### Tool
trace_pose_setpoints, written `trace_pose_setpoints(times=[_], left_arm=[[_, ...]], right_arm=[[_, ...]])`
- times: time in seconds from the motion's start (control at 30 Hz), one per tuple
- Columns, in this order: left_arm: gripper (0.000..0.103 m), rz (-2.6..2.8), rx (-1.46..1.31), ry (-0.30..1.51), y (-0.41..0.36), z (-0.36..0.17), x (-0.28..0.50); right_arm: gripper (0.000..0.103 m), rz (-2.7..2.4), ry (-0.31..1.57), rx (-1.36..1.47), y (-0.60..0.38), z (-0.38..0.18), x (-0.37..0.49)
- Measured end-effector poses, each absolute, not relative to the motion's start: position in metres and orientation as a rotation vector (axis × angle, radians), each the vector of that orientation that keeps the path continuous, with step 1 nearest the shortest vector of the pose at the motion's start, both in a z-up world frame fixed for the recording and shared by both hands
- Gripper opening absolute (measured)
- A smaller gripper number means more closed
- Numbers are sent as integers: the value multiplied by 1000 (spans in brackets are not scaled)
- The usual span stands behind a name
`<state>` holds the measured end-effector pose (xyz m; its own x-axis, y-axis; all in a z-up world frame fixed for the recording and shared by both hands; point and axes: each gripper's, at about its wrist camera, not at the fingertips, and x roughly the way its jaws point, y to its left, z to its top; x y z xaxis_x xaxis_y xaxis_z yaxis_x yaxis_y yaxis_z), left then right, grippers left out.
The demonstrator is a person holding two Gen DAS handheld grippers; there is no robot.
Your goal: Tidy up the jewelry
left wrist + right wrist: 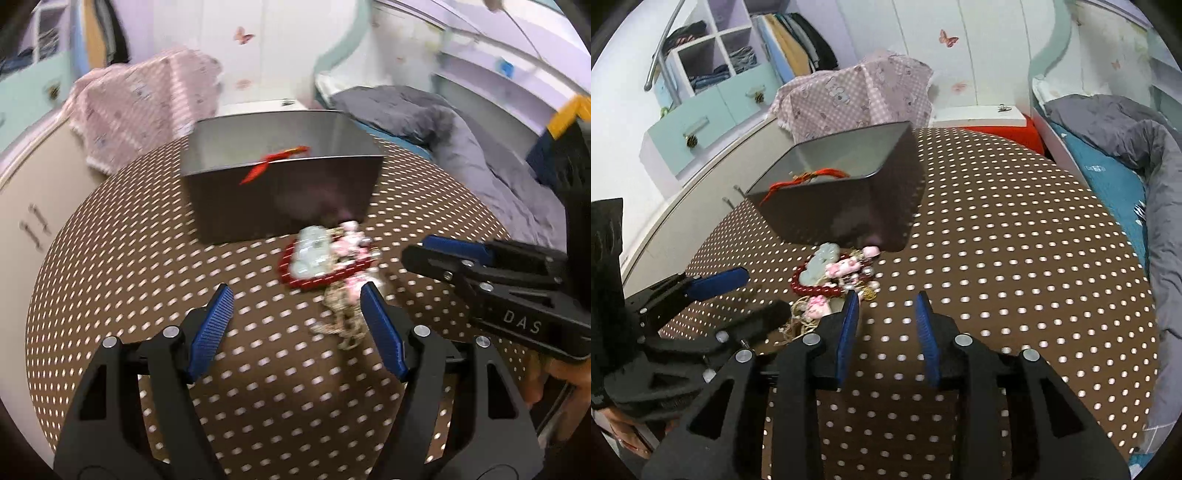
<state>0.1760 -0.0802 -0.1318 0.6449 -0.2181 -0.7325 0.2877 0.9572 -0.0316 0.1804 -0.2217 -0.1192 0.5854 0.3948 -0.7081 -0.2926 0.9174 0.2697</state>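
Brown cloth with white polka dots (pixel 147 266) covers the table in a pastel bedroom with butterfly stickers on the wall. From the left wrist view, the left gripper (pixel 297 299) hangs over the cloth with its blue-padded jaws wide apart and empty; the heap of jewelry (pixel 325 262), a red bead bracelet, pale green and pink charms and a gold chain, lies just ahead of its right pad, in front of a dark grey rectangular metal tin (pixel 280 192) with a red cord (pixel 273 162) over its rim. The right gripper (pixel 424 251) enters from the side, marked "DAS". From the right wrist view, the right gripper (pixel 886 306) has its jaws partly apart, holding nothing, with the jewelry (pixel 834 277) just beyond its left pad and the tin (pixel 846 195) behind.
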Motion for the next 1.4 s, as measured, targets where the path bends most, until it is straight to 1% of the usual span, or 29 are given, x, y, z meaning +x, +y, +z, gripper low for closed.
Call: trace_pose_setpoints(times=[0.07, 0.2, 0.3, 0.37, 0.4, 0.47, 0.53, 0.57, 0.67, 0.7, 0.73, 0.9, 0.97, 1.13, 1.4], left_arm=[[50, -309, 116, 823, -91, -133, 178], [45, -325, 152, 824, -107, -135, 187], [36, -338, 180, 835, -117, -138, 193], [34, -334, 213, 832, -122, -140, 192], [32, -332, 229, 831, -124, -141, 192], [18, -332, 228, 833, -125, -140, 191], [14, -334, 193, 836, -119, -139, 191], [10, -333, 168, 829, -114, -136, 192], [10, -315, 90, 785, -99, -126, 189], [8, -307, 63, 767, -93, -122, 187], [4, -294, 34, 741, -86, -116, 185], [4, -298, -87, 684, -57, -100, 176], [4, -294, -117, 683, -45, -97, 174], [5, -315, -116, 730, -46, -105, 182], [5, -346, -34, 807, -69, -126, 187]], right_arm=[[31, 390, 848, 146, -230, -118, 178], [33, 386, 845, 176, -243, -118, 176], [33, 391, 852, 201, -249, -119, 176], [34, 396, 850, 211, -252, -119, 176], [34, 399, 849, 214, -252, -119, 176], [34, 404, 849, 212, -252, -119, 176], [34, 412, 850, 210, -251, -119, 176], [34, 413, 849, 208, -251, -119, 176], [35, 419, 852, 199, -246, -119, 176], [35, 421, 855, 195, -244, -119, 176], [36, 423, 858, 191, -242, -119, 176], [36, 444, 870, 163, -226, -119, 177], [36, 455, 876, 146, -216, -119, 176], [36, 469, 879, 115, -200, -118, 179], [37, 434, 869, 141, -220, -116, 177]])
